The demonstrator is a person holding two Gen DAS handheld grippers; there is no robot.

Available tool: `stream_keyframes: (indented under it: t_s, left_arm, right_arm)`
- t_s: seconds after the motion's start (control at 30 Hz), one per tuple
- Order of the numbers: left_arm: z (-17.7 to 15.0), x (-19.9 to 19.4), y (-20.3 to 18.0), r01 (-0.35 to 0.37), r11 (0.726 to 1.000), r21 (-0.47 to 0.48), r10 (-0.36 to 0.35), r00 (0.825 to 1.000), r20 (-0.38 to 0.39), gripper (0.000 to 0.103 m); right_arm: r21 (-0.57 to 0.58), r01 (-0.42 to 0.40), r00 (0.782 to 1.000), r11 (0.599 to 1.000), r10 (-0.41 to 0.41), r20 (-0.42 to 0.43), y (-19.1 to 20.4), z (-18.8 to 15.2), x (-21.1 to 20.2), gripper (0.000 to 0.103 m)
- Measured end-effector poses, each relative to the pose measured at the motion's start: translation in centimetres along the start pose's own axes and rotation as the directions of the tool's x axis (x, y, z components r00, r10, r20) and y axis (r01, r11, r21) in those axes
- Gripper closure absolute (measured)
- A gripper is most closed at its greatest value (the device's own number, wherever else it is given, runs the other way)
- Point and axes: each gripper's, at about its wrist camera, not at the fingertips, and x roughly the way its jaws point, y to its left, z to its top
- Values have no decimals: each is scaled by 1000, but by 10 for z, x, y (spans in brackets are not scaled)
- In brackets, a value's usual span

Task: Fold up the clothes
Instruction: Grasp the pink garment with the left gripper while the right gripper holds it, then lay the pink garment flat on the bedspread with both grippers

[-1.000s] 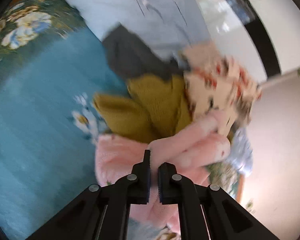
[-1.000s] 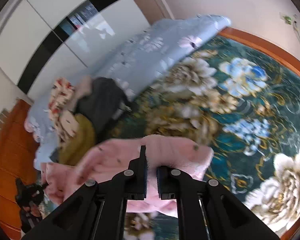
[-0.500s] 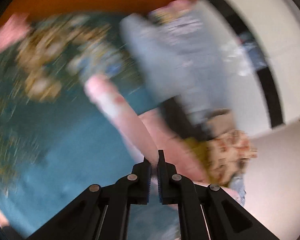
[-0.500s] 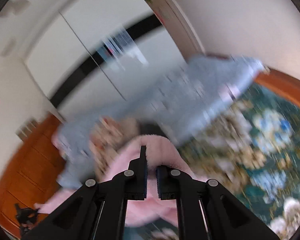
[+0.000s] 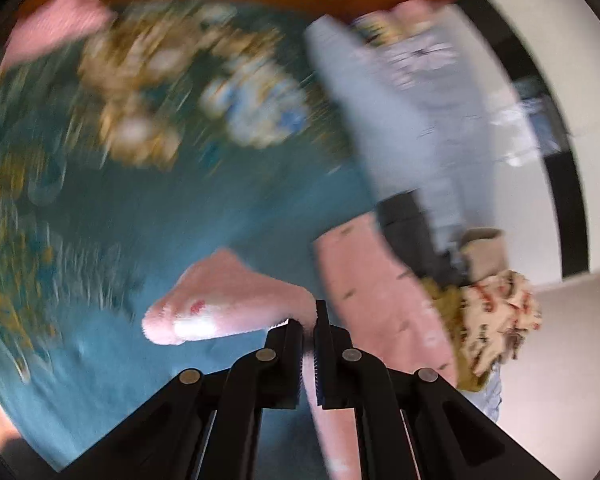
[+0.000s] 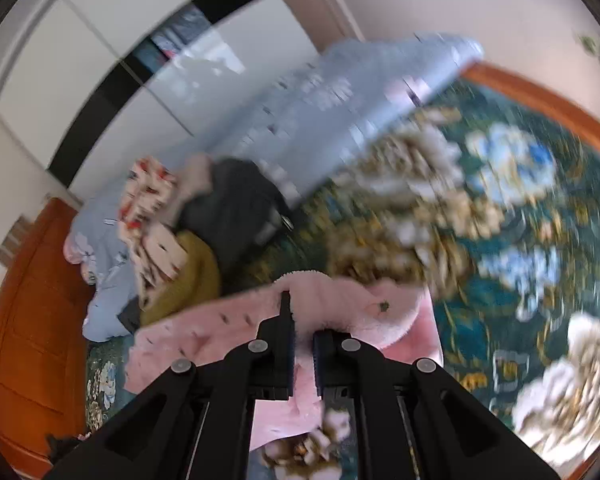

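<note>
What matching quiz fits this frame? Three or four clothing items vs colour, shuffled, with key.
Column 1:
1. fleece garment held in both grippers
2. knit in the pile
3. quilt
4. garment under the quilt's edge

Column 2:
A. mustard yellow
B. dark grey
C. pink
D. pale blue

Pairs: 1-C, 2-A, 3-D, 4-B
</note>
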Motion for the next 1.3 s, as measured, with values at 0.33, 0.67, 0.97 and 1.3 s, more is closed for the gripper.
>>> stream_keyframes:
  t_s: [0.33, 0.67, 0.97, 1.3]
  left_arm:
    - [-41, -9, 84, -135, 989, 61, 136, 990, -26, 98]
    - [-73, 26, 156, -221, 967, -129, 207, 971, -117, 98]
    - [-63, 28, 147, -220, 968, -124, 205, 971, -119, 98]
    - [-52, 17, 151, -199, 961, -193, 188, 979, -74, 98]
  right_arm:
    - [-56, 130, 989, 990, -133, -67, -70, -64, -24, 96]
    - [52, 220, 922, 974, -191, -337, -146, -156, 10, 96]
    - [89, 160, 942, 983, -125, -313, -153, -160, -20, 46]
    - [393, 48, 925, 918, 108, -365, -182, -210, -26, 45]
